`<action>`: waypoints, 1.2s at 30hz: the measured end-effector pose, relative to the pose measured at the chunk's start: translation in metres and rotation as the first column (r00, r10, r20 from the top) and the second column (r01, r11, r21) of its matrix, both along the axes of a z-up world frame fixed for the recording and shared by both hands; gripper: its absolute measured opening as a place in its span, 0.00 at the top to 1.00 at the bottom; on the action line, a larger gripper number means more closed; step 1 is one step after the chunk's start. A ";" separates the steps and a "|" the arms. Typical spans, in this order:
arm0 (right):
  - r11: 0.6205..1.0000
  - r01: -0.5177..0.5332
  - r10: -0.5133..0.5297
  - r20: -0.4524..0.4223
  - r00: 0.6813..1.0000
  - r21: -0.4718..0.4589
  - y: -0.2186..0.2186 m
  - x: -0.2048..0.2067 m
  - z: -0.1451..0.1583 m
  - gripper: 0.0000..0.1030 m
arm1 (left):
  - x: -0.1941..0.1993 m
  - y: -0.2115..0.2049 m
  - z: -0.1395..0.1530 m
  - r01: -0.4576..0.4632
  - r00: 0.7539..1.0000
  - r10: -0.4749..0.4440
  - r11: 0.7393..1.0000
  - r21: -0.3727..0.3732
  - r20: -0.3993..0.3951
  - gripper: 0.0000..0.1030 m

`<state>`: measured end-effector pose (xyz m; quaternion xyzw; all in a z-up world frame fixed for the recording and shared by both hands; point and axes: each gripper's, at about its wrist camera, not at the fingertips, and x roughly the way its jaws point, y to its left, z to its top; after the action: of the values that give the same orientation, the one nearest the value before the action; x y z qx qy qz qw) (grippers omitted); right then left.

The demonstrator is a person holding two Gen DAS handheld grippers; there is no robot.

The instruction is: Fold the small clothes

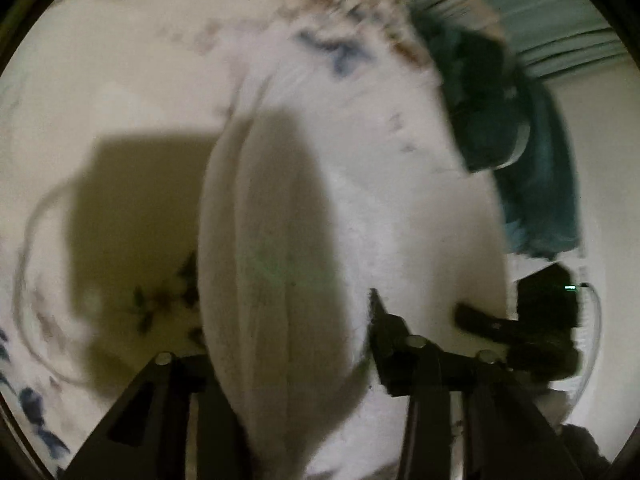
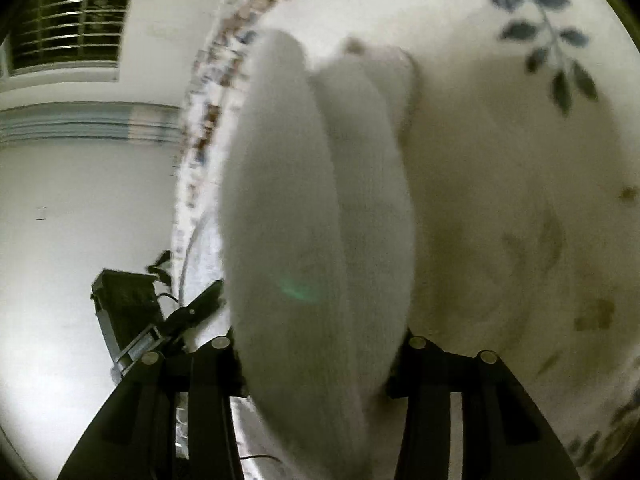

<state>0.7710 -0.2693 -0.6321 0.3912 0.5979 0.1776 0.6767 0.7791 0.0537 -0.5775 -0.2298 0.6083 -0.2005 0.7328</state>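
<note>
A white garment (image 1: 280, 240) hangs bunched between the fingers of my left gripper (image 1: 288, 360), which is shut on it above a cream bedsheet with a flower print (image 1: 100, 80). The same white garment (image 2: 304, 220) fills the middle of the right wrist view, gripped between the fingers of my right gripper (image 2: 316, 360), also shut on it. The cloth hides both grippers' fingertips. The other gripper (image 1: 520, 332) shows at the right edge of the left wrist view. Both views are blurred by motion.
A dark teal cloth pile (image 1: 520, 140) lies at the bed's far right. The bed's patterned edge (image 2: 208, 100) runs beside a white wall and a barred window (image 2: 68, 20). A dark device (image 2: 124, 304) stands beside the bed.
</note>
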 end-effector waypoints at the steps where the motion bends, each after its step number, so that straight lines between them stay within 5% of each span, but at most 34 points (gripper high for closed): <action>1: 0.998 -0.022 0.022 -0.006 1.000 -0.060 0.002 -0.004 0.004 0.42 | -0.003 0.001 0.001 -0.005 1.000 0.005 1.000 0.006 -0.005 0.54; 7: 0.916 -0.055 0.047 -0.028 0.998 -0.398 0.008 -0.021 0.038 0.20 | -0.030 0.001 0.029 -0.050 0.997 0.037 0.977 0.206 0.067 0.41; 9: 0.847 -0.057 0.057 -0.015 0.998 -0.528 0.016 -0.032 0.058 0.17 | -0.038 -0.003 0.042 -0.079 0.992 0.045 0.950 0.303 0.121 0.40; 11: 0.764 -0.061 0.063 -0.019 0.998 -0.642 0.017 -0.042 0.076 0.03 | -0.049 -0.007 0.054 -0.104 0.986 0.041 0.912 0.398 0.165 0.27; 12: 0.715 -0.067 0.068 -0.026 0.997 -0.695 0.021 -0.048 0.082 0.01 | -0.053 -0.010 0.057 -0.112 0.984 0.037 0.892 0.439 0.176 0.10; 16: 0.603 -0.055 0.069 -0.017 0.997 -0.796 0.038 -0.066 0.100 0.01 | -0.073 -0.018 0.071 -0.123 0.977 0.014 0.850 0.512 0.212 0.06; 25: 0.561 0.010 0.062 0.055 0.997 -0.828 0.054 -0.123 0.163 0.00 | -0.117 -0.026 0.123 -0.174 0.970 0.048 0.826 0.536 0.239 0.04; 36: 0.571 0.129 0.051 0.192 0.980 -0.811 0.054 -0.223 0.320 0.00 | -0.208 -0.043 0.251 -0.209 0.942 0.012 0.803 0.558 0.335 0.04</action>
<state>0.5483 -0.2157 -0.3124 0.0273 0.5345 -0.0972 0.8391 0.5710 0.0109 -0.3264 0.0070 0.5006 0.0064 0.8656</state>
